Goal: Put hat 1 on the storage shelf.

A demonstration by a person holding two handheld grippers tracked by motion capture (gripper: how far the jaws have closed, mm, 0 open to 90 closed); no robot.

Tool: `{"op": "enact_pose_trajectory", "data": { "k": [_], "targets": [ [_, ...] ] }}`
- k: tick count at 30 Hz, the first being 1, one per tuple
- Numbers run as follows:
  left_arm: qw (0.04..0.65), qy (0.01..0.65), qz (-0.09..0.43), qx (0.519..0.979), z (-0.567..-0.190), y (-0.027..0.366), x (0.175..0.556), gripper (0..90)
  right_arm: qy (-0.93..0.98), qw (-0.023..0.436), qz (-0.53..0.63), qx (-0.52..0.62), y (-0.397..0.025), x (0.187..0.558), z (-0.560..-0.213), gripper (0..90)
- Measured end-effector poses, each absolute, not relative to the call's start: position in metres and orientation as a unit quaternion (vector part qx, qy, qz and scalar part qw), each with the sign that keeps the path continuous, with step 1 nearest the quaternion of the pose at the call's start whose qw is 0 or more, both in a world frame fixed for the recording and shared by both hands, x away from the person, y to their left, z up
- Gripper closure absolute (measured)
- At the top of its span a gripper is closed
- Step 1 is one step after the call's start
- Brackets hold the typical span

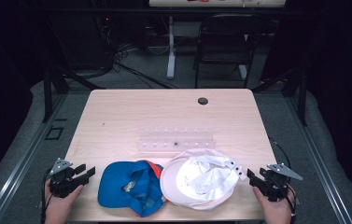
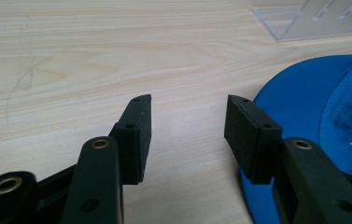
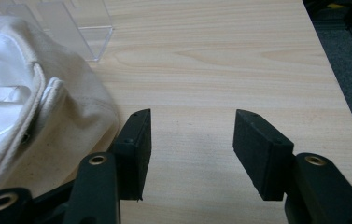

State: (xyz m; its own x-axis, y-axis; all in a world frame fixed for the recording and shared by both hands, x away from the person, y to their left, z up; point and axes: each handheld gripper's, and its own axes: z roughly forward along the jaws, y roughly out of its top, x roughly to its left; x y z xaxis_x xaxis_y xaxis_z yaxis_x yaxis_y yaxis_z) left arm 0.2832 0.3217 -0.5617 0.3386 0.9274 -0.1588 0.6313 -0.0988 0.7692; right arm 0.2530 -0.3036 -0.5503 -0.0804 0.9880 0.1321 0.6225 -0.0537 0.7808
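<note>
Pale wood table (image 1: 131,112) carries a blue cap (image 1: 129,186) and a white cap (image 1: 201,179), both upside down and touching at its near edge, before a clear plastic rack (image 1: 176,140). Left gripper (image 1: 86,173) and right gripper (image 1: 250,176) flank the caps, jaws spread, holding nothing.

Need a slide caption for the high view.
Blue cap and white cap lie upside down on the table, flanked by open left gripper and right gripper.

Count: 2 caps, one blue (image 1: 129,186) and one white (image 1: 200,179); 1 clear rack (image 1: 176,140); 1 table (image 1: 164,112); 1 chair (image 1: 225,37); 2 grippers, left (image 1: 82,175) and right (image 1: 253,179).
</note>
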Motion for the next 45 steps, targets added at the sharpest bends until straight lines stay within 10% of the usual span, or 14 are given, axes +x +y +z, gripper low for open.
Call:
{"op": "enact_pose_trajectory", "data": {
  "k": [45],
  "targets": [
    [0.378, 0.513, 0.185, 0.748, -0.560, 0.305, 0.277, 48.5, 0.693, 0.054, 0.284, 0.660, -0.295, 0.281, -0.496, 48.4]
  ]
}}
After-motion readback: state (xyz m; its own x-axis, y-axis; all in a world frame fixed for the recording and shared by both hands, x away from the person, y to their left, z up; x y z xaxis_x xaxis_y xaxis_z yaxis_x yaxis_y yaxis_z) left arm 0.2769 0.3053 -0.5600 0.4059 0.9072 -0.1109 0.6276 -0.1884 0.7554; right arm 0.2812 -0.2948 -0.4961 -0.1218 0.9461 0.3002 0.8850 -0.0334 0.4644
